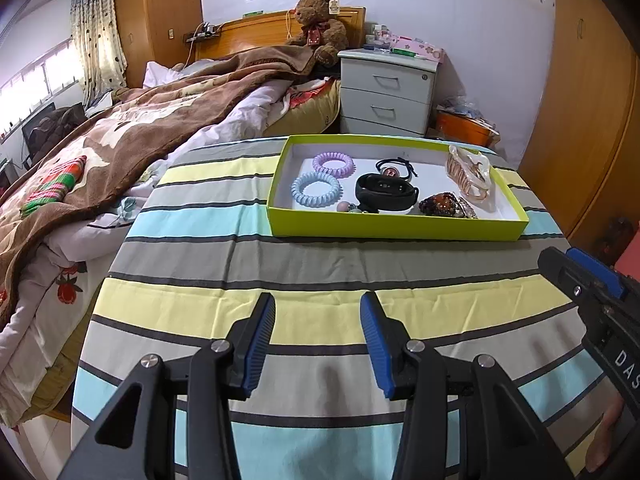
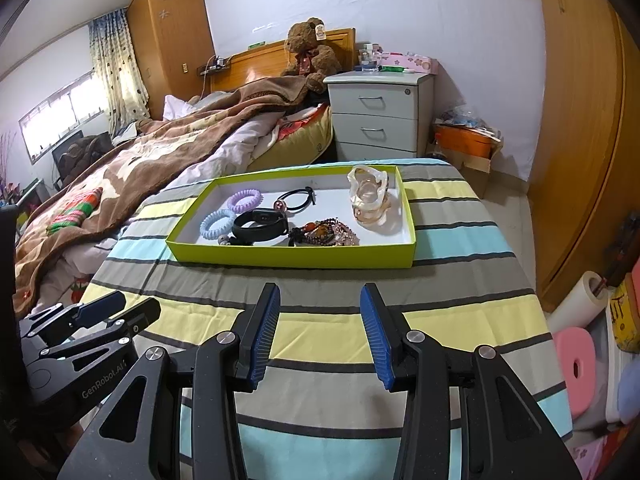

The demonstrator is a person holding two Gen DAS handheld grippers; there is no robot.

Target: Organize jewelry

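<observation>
A lime-green tray [image 1: 400,227] [image 2: 296,258] sits on the striped cloth ahead of both grippers. Inside lie a purple coil hair tie [image 1: 333,164] [image 2: 245,200], a blue coil hair tie [image 1: 316,190] [image 2: 217,224], a black wristband [image 1: 386,193] [image 2: 260,225], a black hair elastic with a charm [image 1: 394,169] [image 2: 298,199], a brown beaded piece [image 1: 444,204] [image 2: 324,234] and a pale claw clip [image 1: 470,174] [image 2: 370,196]. My left gripper [image 1: 318,312] is open and empty over the cloth. My right gripper [image 2: 320,304] is open and empty too.
The striped table cloth [image 1: 280,272] ends at a bed with a brown blanket [image 1: 120,140] on the left. A grey drawer unit [image 2: 376,116] and teddy bear [image 2: 308,52] stand behind. A wooden wardrobe [image 2: 580,140] and pink stools [image 2: 576,364] are to the right.
</observation>
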